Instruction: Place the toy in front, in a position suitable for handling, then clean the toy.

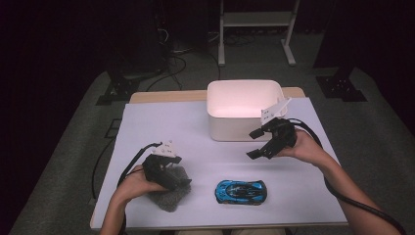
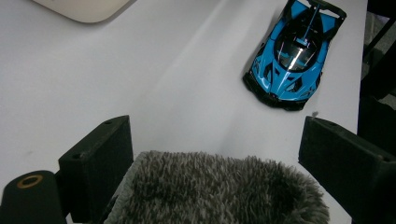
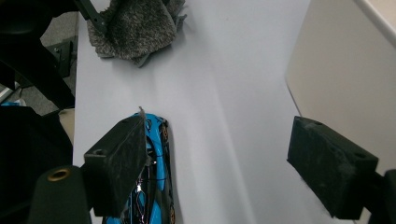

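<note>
Altogether the table (image 1: 147,122) carries three things: one grey cloth (image 1: 171,193), one blue toy car (image 1: 241,191) and one white tub (image 1: 243,110). There are two grippers, one in each hand.

The left gripper (image 1: 169,177) sits low on the cloth at the near left of the table. Its jaws stand apart, one on either side of the cloth, not yet pressed into it. The right gripper (image 1: 257,143) hangs in the air just in front of the tub's near wall, above and behind the car. Its jaws are spread wide with nothing between them.

From the high view the whole layout is plain: cloth at the left, car just right of it and apart from it, tub farther back. The left gripper view adds the cloth's (image 2: 219,189) deep shaggy pile rising between the jaws, and the car's (image 2: 294,53) black roof, vents and rear wing. In the right gripper view the cloth (image 3: 135,28) shows its crumpled, folded edges. The car (image 3: 156,177) there lies partly behind one jaw, and the tub's (image 3: 341,65) smooth flat wall stands close at the side.

The cloth is soft and fuzzy; the car is glossy, low and sleek. The tub is a rounded rectangle, seemingly plastic. The jaw pads are blocky black foam.
</note>
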Demonstrator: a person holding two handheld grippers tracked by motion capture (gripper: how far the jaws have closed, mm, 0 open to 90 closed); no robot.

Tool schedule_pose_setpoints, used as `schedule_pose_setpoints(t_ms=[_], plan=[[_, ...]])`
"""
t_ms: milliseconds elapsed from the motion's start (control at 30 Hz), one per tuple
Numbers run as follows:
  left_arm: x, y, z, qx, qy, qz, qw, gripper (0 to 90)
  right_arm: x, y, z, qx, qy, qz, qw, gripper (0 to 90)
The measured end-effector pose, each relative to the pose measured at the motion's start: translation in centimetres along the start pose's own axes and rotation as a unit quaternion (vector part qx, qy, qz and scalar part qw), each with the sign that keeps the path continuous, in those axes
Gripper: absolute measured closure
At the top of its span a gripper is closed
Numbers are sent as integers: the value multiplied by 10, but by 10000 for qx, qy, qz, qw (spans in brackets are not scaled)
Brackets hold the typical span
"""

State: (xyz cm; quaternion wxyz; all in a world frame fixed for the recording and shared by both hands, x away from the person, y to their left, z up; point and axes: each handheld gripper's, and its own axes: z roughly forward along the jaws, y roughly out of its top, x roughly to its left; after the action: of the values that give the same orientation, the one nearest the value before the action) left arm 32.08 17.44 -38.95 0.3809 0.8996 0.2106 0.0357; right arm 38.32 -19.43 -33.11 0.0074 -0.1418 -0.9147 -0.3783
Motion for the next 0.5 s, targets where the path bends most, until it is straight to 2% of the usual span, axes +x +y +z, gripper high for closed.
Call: schedule_pose_setpoints(t_ms=[233,333,433,500], plan=[[-1,-1,0,8,44,-62,10000,95,-2,8,1,25,46,-50,10000,184],[-2,0,-2,53,100,-28,9999,95,-2,13,-1,36,18,-154,9999,184],[-2,1,-5,-71,97,-37,9999,95,-2,19,-6,-18,6,-238,9997,184],[-2,0,-5,-54,95,-15,9999,95,-3,23,-8,-33,27,-237,9997,184]])
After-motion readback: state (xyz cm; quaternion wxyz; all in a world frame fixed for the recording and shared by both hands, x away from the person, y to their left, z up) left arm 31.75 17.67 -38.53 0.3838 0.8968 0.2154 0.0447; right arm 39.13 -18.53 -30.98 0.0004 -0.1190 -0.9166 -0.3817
